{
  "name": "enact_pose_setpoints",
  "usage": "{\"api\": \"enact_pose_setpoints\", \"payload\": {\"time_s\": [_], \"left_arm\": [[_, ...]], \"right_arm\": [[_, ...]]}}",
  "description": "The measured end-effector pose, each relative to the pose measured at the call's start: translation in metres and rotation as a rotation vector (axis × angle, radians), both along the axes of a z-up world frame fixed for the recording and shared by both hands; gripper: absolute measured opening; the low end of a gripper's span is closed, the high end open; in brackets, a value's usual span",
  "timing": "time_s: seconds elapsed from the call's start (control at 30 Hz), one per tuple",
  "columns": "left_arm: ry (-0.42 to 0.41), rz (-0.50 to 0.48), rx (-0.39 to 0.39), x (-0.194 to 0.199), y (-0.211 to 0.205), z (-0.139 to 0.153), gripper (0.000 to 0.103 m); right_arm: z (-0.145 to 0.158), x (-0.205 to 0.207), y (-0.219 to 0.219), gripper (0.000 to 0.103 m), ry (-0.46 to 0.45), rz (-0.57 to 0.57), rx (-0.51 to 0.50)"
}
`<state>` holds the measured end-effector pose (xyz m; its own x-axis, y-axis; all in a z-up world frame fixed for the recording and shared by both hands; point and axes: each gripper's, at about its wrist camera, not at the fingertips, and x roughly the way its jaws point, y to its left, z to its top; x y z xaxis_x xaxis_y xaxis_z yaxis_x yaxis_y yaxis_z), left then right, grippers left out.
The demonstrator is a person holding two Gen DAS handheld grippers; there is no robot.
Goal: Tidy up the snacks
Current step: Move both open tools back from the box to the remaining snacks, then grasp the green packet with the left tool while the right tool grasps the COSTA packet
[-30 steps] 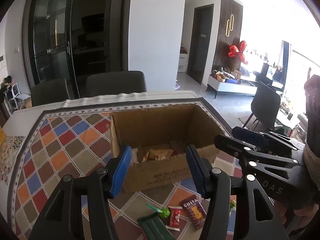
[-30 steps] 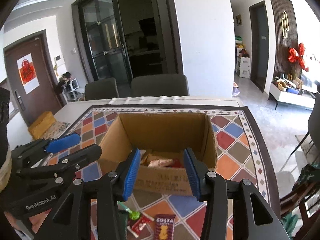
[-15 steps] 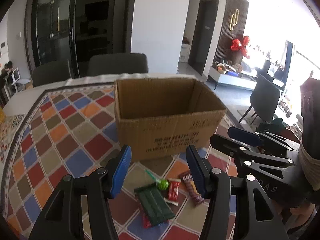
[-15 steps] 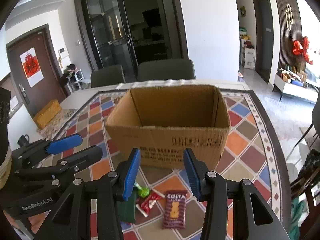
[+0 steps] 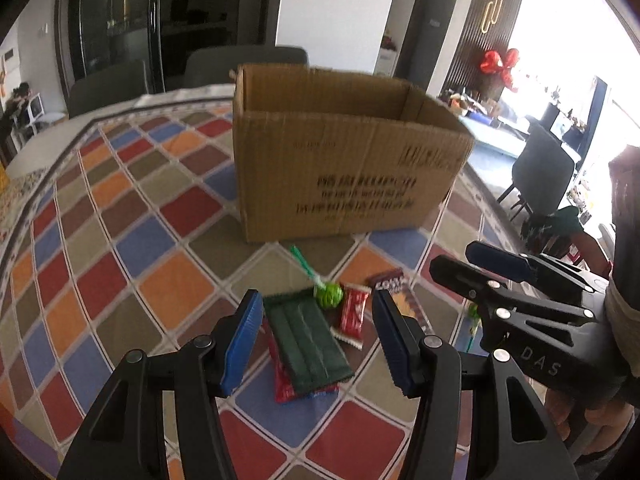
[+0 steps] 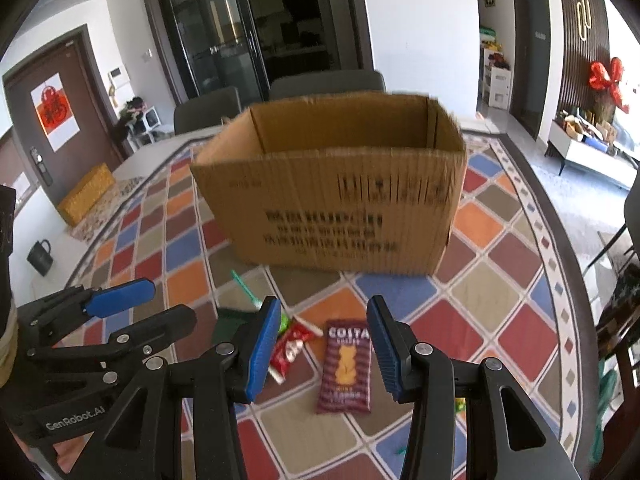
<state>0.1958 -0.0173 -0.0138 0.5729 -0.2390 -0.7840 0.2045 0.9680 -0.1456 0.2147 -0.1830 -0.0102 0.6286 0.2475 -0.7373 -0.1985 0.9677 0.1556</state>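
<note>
An open cardboard box [image 5: 340, 168] [image 6: 336, 200] stands on the checkered tablecloth. In front of it lie loose snacks: a dark green packet [image 5: 308, 344] on top of a red one, a green lollipop [image 5: 328, 294], a small red wrapper [image 5: 353, 314] [image 6: 290, 350] and a maroon Costa packet [image 6: 346, 364] [image 5: 396, 292]. My left gripper [image 5: 316, 340] hovers open above the green packet with nothing between its pads. Over the Costa packet my right gripper [image 6: 322, 350] is likewise open and empty. Each gripper shows in the other's view.
Dark chairs [image 6: 324, 84] stand behind the table's far edge. A black mug [image 6: 40, 258] sits on the floor to the left, beside a yellow box [image 6: 86, 192]. The colourful tablecloth [image 5: 120, 240] stretches out to the left of the box.
Both grippers have come down and tilted toward the snacks; the box now looks taller and its inside is hidden. The jaws have kept their gap.
</note>
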Motion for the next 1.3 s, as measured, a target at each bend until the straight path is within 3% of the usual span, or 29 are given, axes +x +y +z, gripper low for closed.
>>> {"api": "enact_pose_setpoints", "payload": {"time_s": [0.57,1.3], "left_arm": [[0.154,0.015,0.028,0.016,-0.004,-0.058,0.056],[0.19,0.075,0.061,0.031,-0.009,-0.086,0.054]], "right_arm": [[-0.062,0.003,-0.001,0.046,0.173,-0.001,-0.025],[-0.086,0.017,0.003,0.046,0.222,-0.01,-0.033]]}}
